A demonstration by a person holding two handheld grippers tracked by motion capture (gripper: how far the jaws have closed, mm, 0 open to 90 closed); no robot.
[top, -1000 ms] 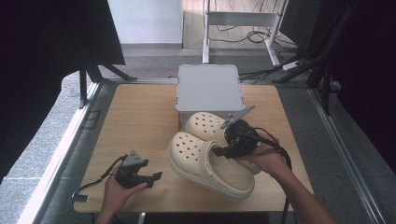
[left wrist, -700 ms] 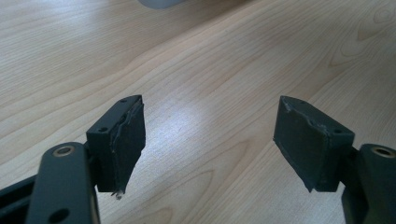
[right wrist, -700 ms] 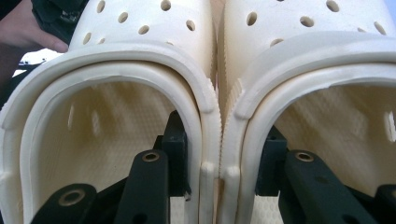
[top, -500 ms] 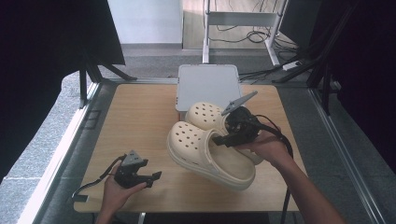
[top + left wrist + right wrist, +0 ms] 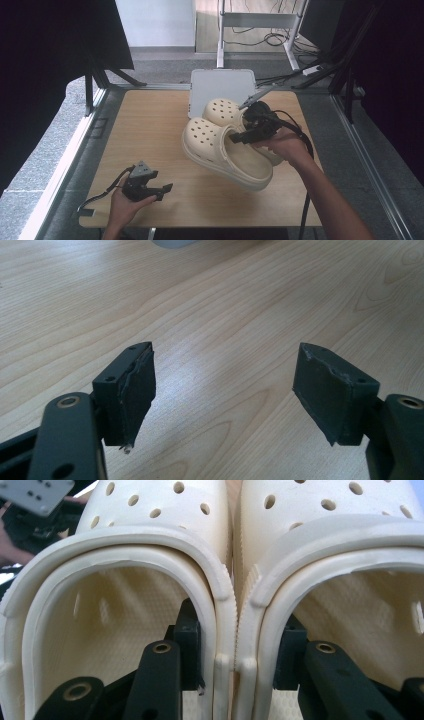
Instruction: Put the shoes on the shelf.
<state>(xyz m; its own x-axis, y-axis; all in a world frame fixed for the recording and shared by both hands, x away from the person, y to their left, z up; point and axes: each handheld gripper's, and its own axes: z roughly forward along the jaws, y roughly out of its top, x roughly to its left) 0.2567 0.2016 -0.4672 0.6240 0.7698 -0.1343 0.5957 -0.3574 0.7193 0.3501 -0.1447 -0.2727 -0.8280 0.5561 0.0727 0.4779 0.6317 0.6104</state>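
- Two cream clogs [image 5: 227, 150] are being pinched together by the right gripper [image 5: 252, 132] over the table [image 5: 150, 130]'s right half, near a grey box [image 5: 220, 87].
- Right gripper view: one jaw inside each clog, adjoining walls [image 5: 232, 610] clamped between.
- Left gripper [image 5: 222, 390] is being held w/ jaws apart, nothing between, above bare wood.

Cream clogs [image 5: 225, 150] with round holes lie on a light wood-grain table [image 5: 150, 130].
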